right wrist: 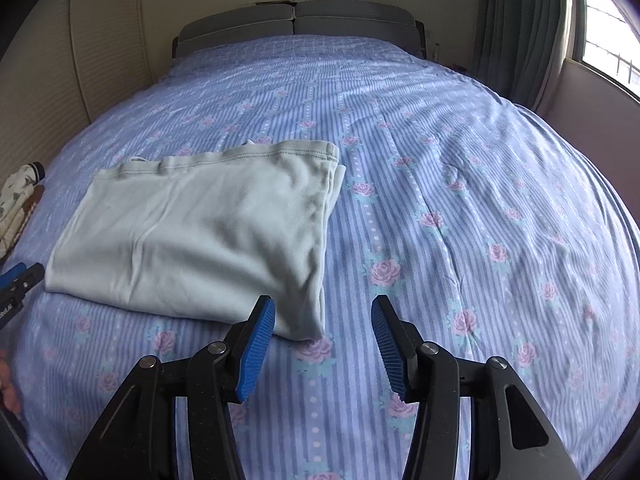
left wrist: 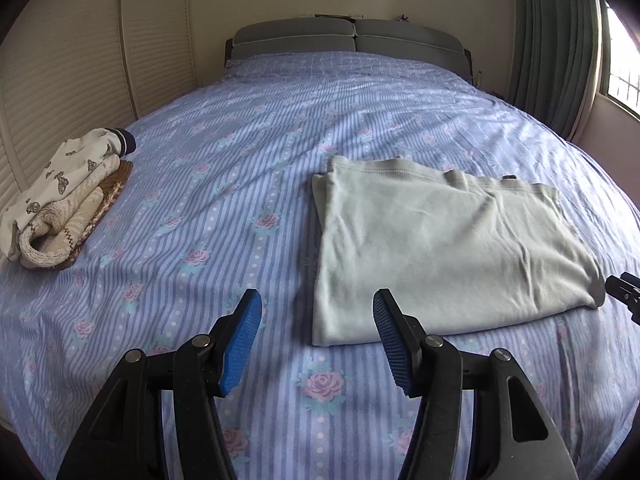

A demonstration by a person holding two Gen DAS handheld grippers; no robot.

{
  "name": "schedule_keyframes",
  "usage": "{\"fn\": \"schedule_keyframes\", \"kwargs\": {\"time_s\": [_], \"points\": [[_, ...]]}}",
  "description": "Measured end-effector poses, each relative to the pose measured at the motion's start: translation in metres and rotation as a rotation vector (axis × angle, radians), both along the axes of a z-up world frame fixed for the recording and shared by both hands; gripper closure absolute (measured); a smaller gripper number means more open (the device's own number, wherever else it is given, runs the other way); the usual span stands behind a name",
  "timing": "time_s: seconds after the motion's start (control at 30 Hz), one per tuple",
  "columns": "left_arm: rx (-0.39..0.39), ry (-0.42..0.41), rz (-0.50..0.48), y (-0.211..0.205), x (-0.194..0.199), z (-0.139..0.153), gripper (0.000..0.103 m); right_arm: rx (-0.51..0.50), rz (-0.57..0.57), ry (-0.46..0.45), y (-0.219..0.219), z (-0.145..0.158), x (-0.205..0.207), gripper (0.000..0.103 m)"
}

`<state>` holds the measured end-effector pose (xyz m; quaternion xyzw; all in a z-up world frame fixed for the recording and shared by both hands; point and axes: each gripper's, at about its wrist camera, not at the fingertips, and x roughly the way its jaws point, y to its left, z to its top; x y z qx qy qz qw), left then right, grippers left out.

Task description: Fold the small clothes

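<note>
A pale green garment point(left wrist: 444, 248) lies folded flat on the bed; it also shows in the right wrist view point(right wrist: 200, 236). My left gripper point(left wrist: 318, 308) is open and empty, just above the garment's near left corner. My right gripper point(right wrist: 324, 312) is open and empty, over the garment's near right corner. A tip of the right gripper point(left wrist: 624, 292) shows at the right edge of the left wrist view, and a tip of the left gripper point(right wrist: 20, 276) at the left edge of the right wrist view.
A stack of folded small clothes point(left wrist: 64, 200) sits on the bed's left side, also seen in the right wrist view point(right wrist: 20, 196). The striped floral bedsheet point(left wrist: 240, 184) covers the bed. Grey headboard point(left wrist: 352, 40) at the far end, closet doors left, curtain and window right.
</note>
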<state>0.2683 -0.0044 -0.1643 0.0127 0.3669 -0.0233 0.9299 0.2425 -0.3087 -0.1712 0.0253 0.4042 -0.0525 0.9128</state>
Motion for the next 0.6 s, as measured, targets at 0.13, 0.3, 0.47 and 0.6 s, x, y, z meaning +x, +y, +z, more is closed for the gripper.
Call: {"fn": "schedule_keyframes", "kwargs": {"time_s": [0.13, 0.3, 0.47, 0.6], "points": [[-0.063, -0.021, -0.072, -0.017, 0.012, 0.008, 0.042, 0.044, 0.070, -0.035, 0.016, 0.010, 0.008, 0.050], [-0.035, 0.036, -0.112, -0.036, 0.038, -0.012, 0.040, 0.046, 0.145, -0.016, 0.040, -0.001, 0.037, 0.050], [-0.004, 0.094, -0.087, -0.032, 0.042, -0.038, 0.035, 0.020, 0.129, 0.072, 0.045, -0.028, 0.049, 0.050], [0.011, 0.076, -0.097, -0.031, 0.037, -0.043, 0.035, 0.004, 0.137, 0.053, 0.044, -0.036, 0.042, 0.045]]}}
